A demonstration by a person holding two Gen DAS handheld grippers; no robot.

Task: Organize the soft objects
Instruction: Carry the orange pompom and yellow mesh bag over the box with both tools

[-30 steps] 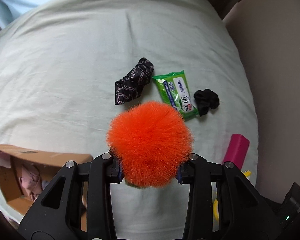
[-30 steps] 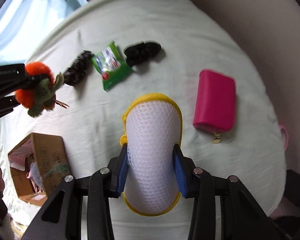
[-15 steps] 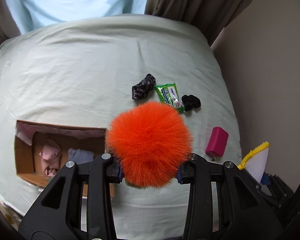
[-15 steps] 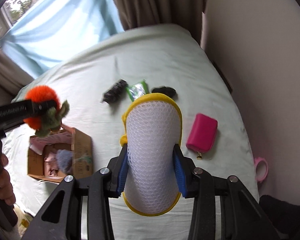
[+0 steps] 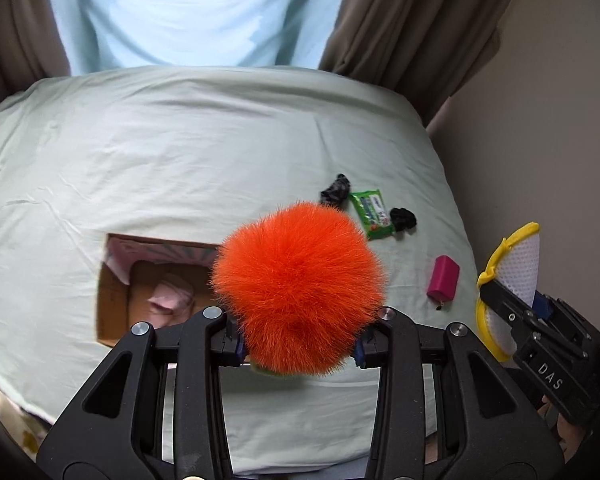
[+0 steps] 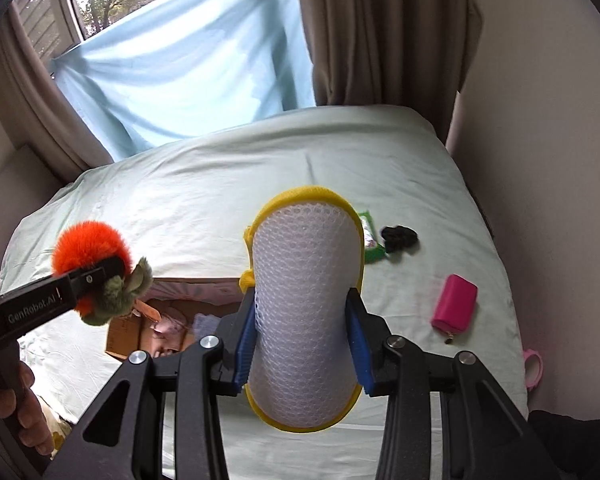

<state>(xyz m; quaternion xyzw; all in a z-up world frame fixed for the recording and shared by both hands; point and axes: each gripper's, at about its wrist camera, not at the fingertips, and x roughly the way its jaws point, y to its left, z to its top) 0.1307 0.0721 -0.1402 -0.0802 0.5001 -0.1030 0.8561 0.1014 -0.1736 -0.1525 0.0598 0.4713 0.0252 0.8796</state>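
We see the left gripper (image 5: 298, 340) clamped on a fluffy orange pompom toy (image 5: 300, 292) at lower centre of its view, above the open cardboard box (image 5: 114, 300) on the pale green bed (image 5: 180, 152). The right gripper (image 6: 302, 344) squeezes a white mesh sponge with yellow trim (image 6: 306, 304) at frame centre. Toward the right on the bed lie a pink pouch (image 6: 455, 302), a green wipes pack (image 5: 372, 214), what looks like a black scrunchie (image 6: 398, 237), and a dark patterned cloth (image 5: 335, 192).

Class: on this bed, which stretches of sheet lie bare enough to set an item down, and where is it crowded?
Bare: the wide sheet between the cardboard box and the curtains. Crowded: the right side, where dark cloth, green packet, black scrunchie and pink pouch lie.
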